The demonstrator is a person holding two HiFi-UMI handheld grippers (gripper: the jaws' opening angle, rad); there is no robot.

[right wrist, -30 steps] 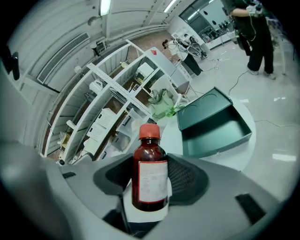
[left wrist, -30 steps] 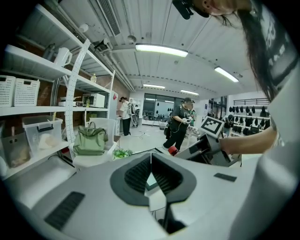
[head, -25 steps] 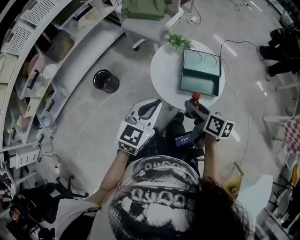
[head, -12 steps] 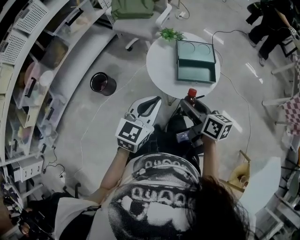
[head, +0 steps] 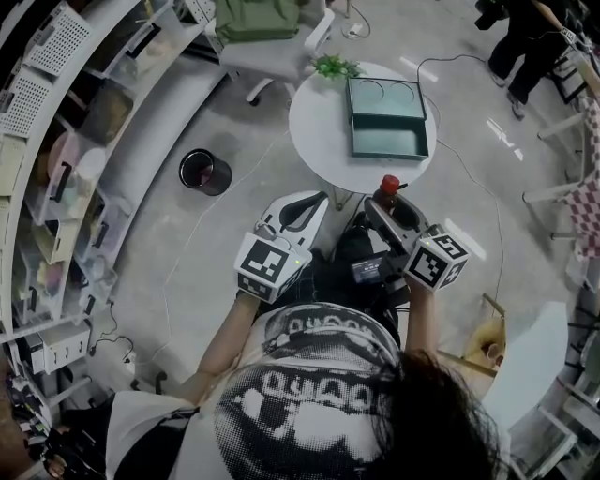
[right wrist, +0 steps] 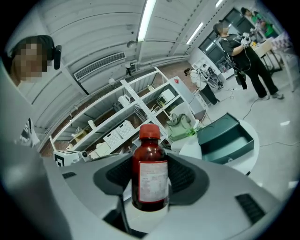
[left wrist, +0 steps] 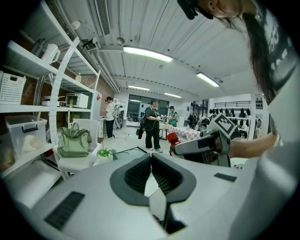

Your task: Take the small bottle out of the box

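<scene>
The small brown bottle with a red cap stands upright between the jaws of my right gripper, which is shut on it. It is held in the air by the near edge of the round white table. On that table lies the open green box, also seen past the bottle as the box. My left gripper hangs lower left of the table, off it, with its pads closed together and nothing between them. From there I see the right gripper with the bottle's cap.
A small green plant sits at the table's far edge. A white chair with a green bag stands behind it. A black bin is on the floor to the left. Shelving curves along the left. People stand at the back right.
The head view has shifted slightly, so the table sits higher in the picture. The right gripper keeps its hold on the bottle near the table's edge. The left gripper has barely moved.
</scene>
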